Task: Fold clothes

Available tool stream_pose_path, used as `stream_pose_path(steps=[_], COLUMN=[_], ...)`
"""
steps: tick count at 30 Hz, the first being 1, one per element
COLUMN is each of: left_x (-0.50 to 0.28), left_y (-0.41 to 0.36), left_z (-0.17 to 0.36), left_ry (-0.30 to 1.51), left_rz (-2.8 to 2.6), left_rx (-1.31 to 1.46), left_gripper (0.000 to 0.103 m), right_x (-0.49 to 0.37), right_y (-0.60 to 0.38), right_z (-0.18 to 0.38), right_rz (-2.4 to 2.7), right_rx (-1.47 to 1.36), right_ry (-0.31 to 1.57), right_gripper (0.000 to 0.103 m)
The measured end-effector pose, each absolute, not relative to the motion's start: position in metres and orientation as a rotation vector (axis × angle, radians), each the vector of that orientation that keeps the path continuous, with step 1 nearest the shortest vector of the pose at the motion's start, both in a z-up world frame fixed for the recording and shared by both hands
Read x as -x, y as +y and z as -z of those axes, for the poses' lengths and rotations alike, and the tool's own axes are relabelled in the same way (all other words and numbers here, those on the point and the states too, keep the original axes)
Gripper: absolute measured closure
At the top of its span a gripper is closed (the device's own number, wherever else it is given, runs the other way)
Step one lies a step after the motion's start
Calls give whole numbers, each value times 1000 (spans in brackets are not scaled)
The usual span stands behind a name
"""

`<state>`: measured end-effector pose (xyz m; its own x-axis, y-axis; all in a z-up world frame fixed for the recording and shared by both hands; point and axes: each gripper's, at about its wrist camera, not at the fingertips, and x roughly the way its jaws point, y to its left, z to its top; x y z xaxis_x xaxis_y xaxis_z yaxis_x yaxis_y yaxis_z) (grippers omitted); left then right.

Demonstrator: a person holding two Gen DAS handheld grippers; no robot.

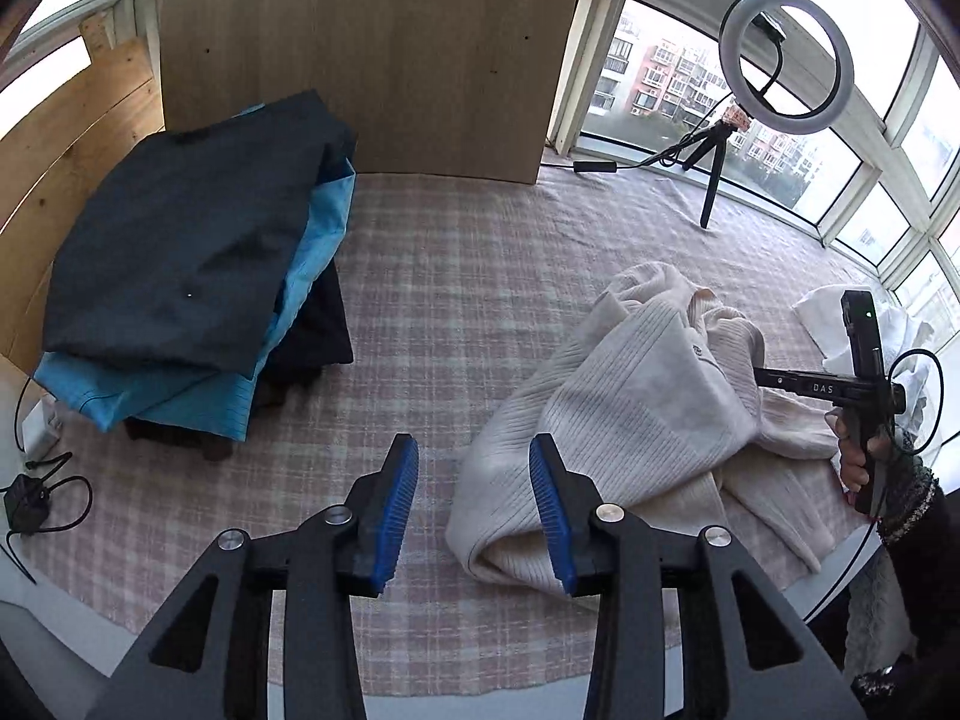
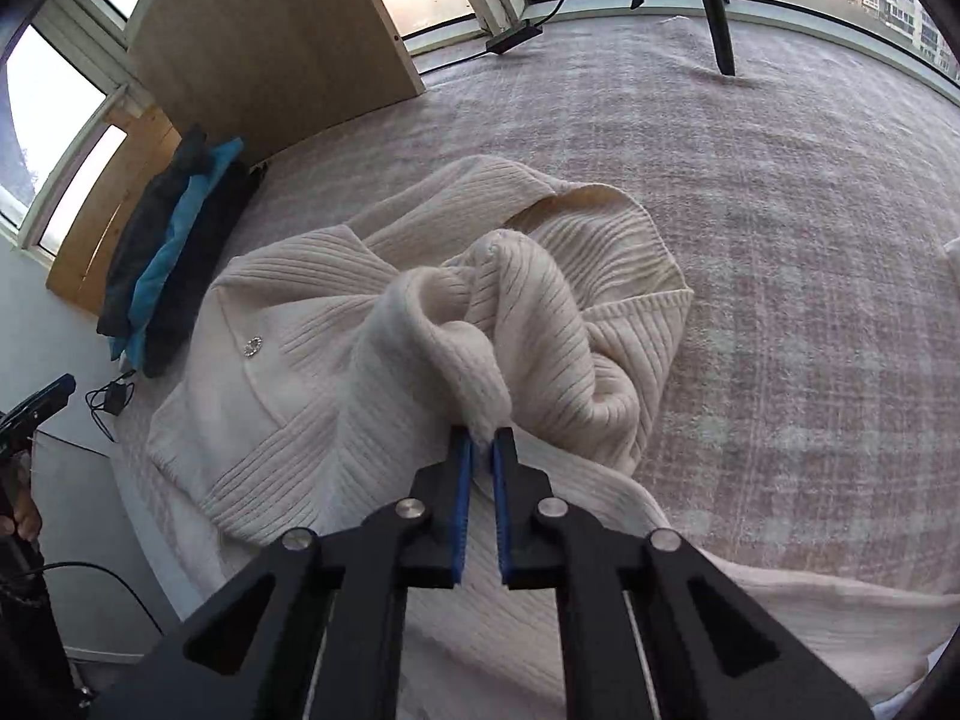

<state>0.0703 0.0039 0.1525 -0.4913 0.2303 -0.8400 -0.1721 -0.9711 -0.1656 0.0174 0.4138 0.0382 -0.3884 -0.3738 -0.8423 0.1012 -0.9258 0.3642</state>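
The right gripper (image 2: 483, 441) pinches the sweater (image 2: 372, 324), probably to spread it for folding; the left gripper (image 1: 474, 510) hangs open and empty beside the sweater's hem.

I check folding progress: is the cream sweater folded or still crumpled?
Crumpled: the cream sweater lies bunched in uneven ridges; the right gripper pinches one fold.

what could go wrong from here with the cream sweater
The right claw pinches only a thin edge of the bunched cream sweater, so the knit may slip out when lifted. The left claw is open and holds nothing, so a one-sided pull could drag the sweater into a worse heap.
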Motion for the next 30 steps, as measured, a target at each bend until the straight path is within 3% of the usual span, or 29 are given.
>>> stream_pose_path(steps=[1, 2, 4, 6, 8, 9, 10, 14, 18, 21, 26, 30], left_x=[-68, -67, -63, -59, -56, -55, -54, -55, -54, -53, -58, -71], left_y=[5, 7, 12, 18, 24, 26, 27, 25, 11, -1, -27, -64], left_z=[-153, -154, -155, -155, -157, -158, -159, -162, -158, -153, -151, -158], left_ry=[-85, -80, -75, -78, -77, -74, -67, -51, -80, -118, -183, -221], left_rz=[-2521, -2518, -2508, -2492, -2475, -2465, -2460, -2459, -2447, -2437, -2432, -2484], left_rx=[1430, 1425, 1417, 1410, 1401, 1397, 1393, 1363, 1353, 1352, 1316, 1274], left_gripper=[66, 66, 66, 66, 66, 66, 66, 66, 66, 66, 66, 66], right_x=[-21, -23, -22, -16, -4, -1, -2, -32, -94, -131, -127, -94], right_y=[414, 414, 414, 412, 404, 399, 396, 397, 436, 456, 422, 325], right_z=[-45, -51, -60, -61, -52, -47, -43, -59, -115, -152, -164, -152], right_rz=[2403, 2425, 2456, 2462, 2441, 2425, 2413, 2431, 2502, 2577, 2617, 2516], right_rx=[-1531, -1528, -1504, -1475, -1488, -1512, -1544, -1505, -1306, -1202, -1219, -1217], right_ry=[-313, -265, -235, -238, -239, -232, -223, -278, -624, -783, -816, -727], right_gripper=[90, 70, 50, 50, 56, 68, 97, 97, 97, 97, 97, 97])
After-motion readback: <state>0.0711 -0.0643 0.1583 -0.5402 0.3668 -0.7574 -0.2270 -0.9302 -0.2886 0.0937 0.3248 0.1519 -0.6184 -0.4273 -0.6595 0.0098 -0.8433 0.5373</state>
